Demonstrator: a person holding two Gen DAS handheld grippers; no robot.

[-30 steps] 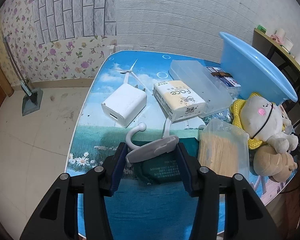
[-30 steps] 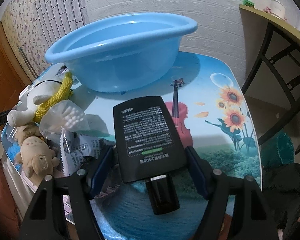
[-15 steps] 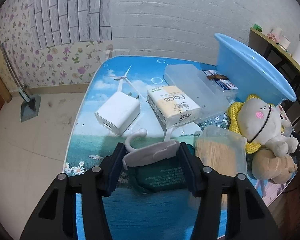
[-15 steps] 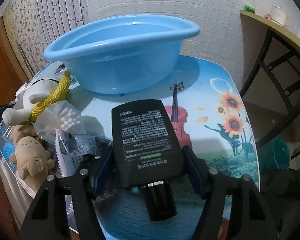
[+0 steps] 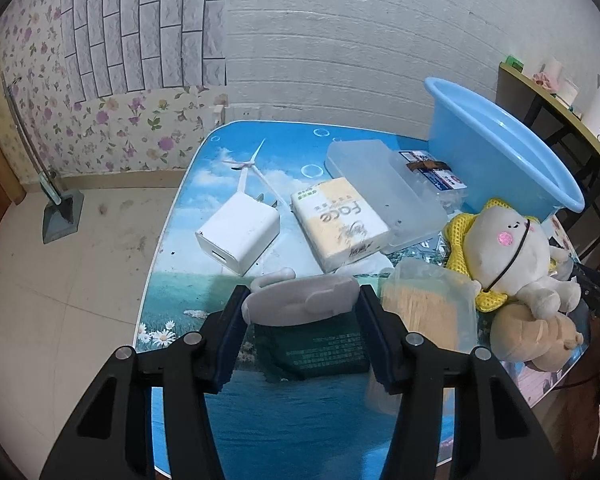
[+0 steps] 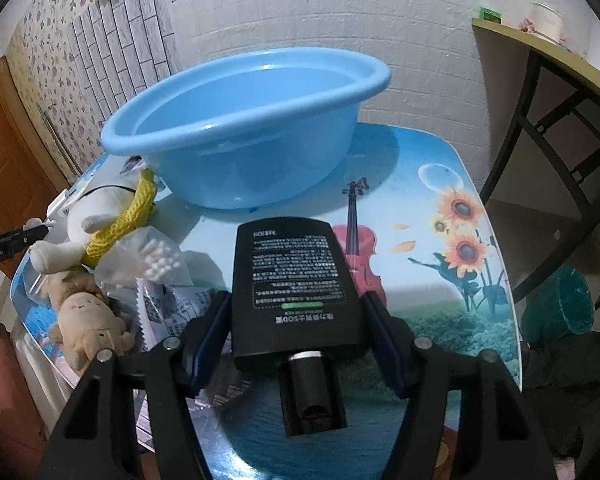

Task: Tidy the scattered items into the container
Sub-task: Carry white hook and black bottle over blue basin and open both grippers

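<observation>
My left gripper (image 5: 300,312) is shut on a white plastic hook (image 5: 300,300), held above a dark green packet (image 5: 320,350) on the table. My right gripper (image 6: 298,320) is shut on a black flat bottle (image 6: 294,280) with white print, lifted above the table. The empty blue basin (image 6: 244,128) stands just beyond it; it also shows at the right in the left wrist view (image 5: 496,156). Scattered items: a white charger block (image 5: 238,234), a tissue pack (image 5: 340,224), a clear box (image 5: 384,188), a box of toothpicks (image 5: 424,308), a white plush (image 5: 504,252), a tan plush (image 6: 86,320).
The table (image 6: 432,216) has a printed blue top with edges near left and front. A bag of cotton swabs (image 6: 148,260) and foil sachets (image 6: 172,308) lie left of the bottle. A dark chair frame (image 6: 548,148) stands right. A dustpan (image 5: 58,216) stands on the floor.
Both grippers have risen with their loads: the hook now hangs higher over the green packet, and the black bottle has lifted and moved a little towards the basin.
</observation>
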